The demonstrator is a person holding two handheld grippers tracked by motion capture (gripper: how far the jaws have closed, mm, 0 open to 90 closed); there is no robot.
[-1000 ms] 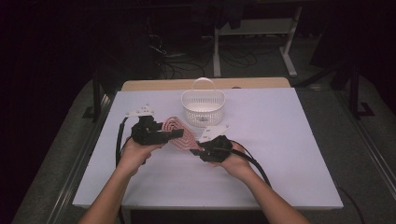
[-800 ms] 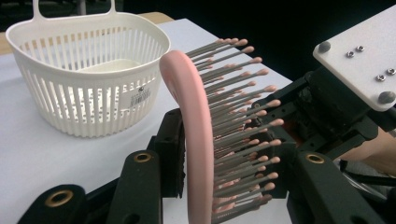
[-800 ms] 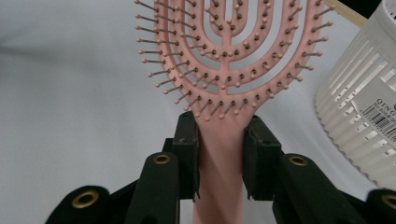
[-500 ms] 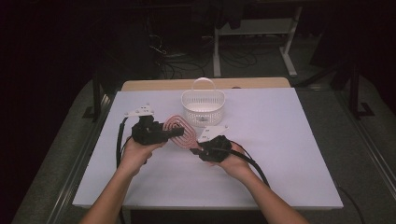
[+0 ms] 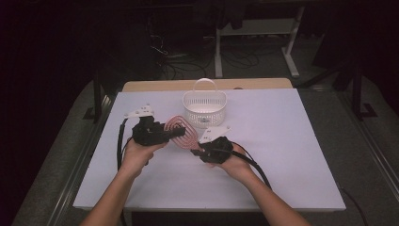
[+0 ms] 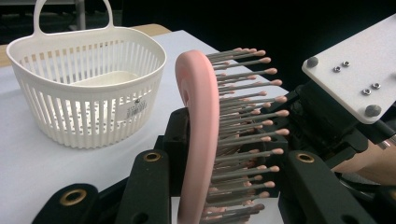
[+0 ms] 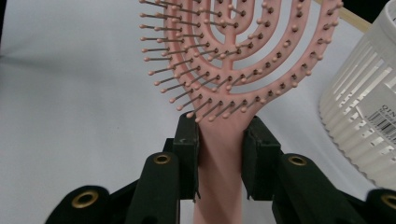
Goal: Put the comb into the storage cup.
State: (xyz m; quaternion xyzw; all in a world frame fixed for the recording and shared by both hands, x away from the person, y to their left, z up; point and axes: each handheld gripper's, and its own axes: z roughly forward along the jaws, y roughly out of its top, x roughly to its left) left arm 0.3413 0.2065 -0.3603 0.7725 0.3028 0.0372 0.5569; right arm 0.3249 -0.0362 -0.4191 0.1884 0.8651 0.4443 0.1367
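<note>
1. Hairbrush (image 5: 181, 132), pink, with a looped open-frame head: you hold it above the white desk (image 5: 291, 155), between your two tongs, just in front of the white basket (image 5: 204, 107).
2. Right tongs (image 5: 195, 151): clamped on the brush handle. In the right gripper view the two jaws press the pink handle (image 7: 219, 158) from both sides, just below the head, and the bristles (image 7: 205, 107) face the camera.
3. Left tongs (image 5: 181, 132): the jaws stand on either side of the brush head. In the left gripper view the head (image 6: 201, 140) appears edge-on, its pink rim against the left jaw and the bristle tips (image 6: 273, 137) pointing toward the right jaw. You can't tell from the pictures whether the jaws truly grip the head or merely bracket it.
4. Brush attitude: in the high view the head lies toward the left tongs and the basket, and the handle runs down and right into the right tongs.
5. Basket: it is slatted, stands upright on the desk with its loop handle (image 6: 72, 11) raised, and carries a label on its wall (image 6: 133, 108). It is near the brush head but apart from it.
6. Your hands: the left hand (image 5: 139, 153) and right hand (image 5: 233, 162) each grip a tongs body, with black cables (image 5: 256, 165) trailing back across the desk.
</note>
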